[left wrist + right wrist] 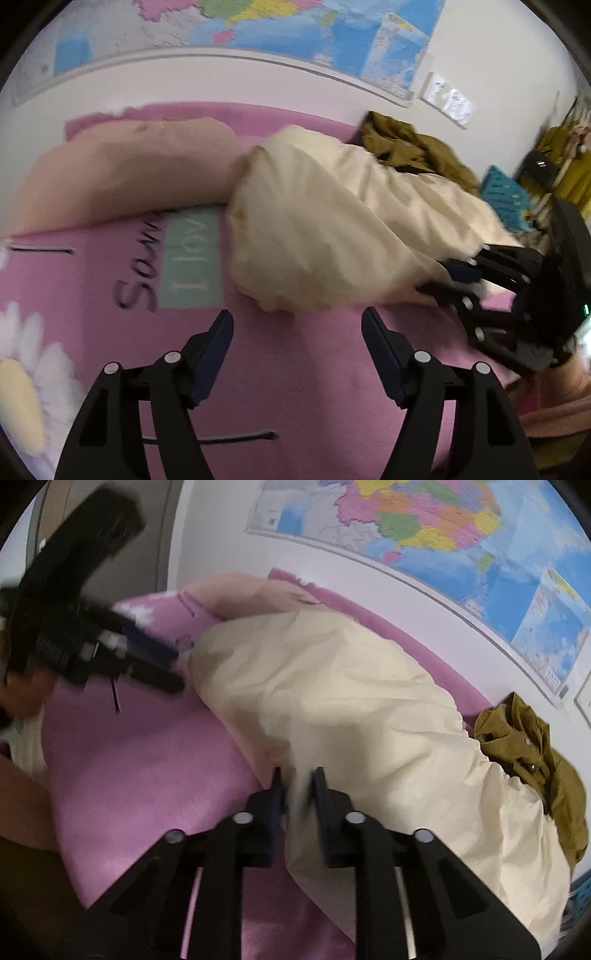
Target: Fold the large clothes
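Pinching the cream garment [332,701], right claw [297,775]; left claw [297,317] gapes.

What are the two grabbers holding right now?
The right gripper pinches the cream garment at its near edge. The left gripper is open, holding nothing.

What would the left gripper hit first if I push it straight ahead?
Probably the near edge of the cream garment. The left gripper is open over the pink bedsheet, pointing that way; depth is unclear.
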`<state>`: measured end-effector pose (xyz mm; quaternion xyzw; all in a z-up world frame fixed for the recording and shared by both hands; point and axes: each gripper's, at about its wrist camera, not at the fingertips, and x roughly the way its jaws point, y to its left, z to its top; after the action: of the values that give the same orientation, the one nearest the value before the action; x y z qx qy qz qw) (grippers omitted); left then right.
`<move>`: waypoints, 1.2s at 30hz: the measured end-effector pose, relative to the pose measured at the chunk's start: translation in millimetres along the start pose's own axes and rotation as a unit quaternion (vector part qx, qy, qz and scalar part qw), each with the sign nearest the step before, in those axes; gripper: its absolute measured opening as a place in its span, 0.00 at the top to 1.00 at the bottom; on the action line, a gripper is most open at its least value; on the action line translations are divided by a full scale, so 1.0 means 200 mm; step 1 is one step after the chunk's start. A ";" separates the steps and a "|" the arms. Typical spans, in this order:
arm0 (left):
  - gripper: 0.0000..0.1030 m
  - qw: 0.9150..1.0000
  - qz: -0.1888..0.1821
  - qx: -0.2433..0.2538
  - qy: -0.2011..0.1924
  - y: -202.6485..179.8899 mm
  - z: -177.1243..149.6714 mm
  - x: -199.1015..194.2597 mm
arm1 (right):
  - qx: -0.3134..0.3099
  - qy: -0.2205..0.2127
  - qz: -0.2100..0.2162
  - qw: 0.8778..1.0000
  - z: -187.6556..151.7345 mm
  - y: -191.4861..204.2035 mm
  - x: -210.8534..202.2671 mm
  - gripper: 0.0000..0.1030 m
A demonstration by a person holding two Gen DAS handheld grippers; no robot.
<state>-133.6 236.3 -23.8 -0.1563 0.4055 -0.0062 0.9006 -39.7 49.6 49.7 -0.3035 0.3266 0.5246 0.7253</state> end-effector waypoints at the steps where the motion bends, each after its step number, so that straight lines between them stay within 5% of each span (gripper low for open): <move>1: 0.31 1.000 -0.029 -0.009 0.006 -0.01 -0.01 0.01 | 0.014 -0.008 0.007 1.000 0.01 -0.02 -0.02 0.91; 10: 0.28 0.987 -0.134 -0.080 0.033 -0.04 -0.01 0.16 | 0.052 -0.023 0.028 0.998 0.02 -0.05 -0.07 0.92; 21: 0.19 0.961 -0.198 -0.190 0.005 0.06 0.08 0.24 | 0.072 -0.026 0.040 0.996 -0.02 -0.05 -0.07 0.91; 30: 0.09 0.972 -0.150 -0.182 0.017 -0.03 0.20 0.36 | 0.103 -0.032 0.063 0.992 -0.05 -0.08 -0.07 0.90; 36: 0.14 0.983 -0.098 -0.153 0.019 -0.09 0.23 0.40 | 0.120 -0.034 0.077 0.989 -0.07 -0.10 -0.08 0.87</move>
<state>-43.9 221.1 -47.9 -0.3306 0.4017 -0.0352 0.8533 -27.2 24.8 56.9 -0.1698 0.3847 0.5456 0.7249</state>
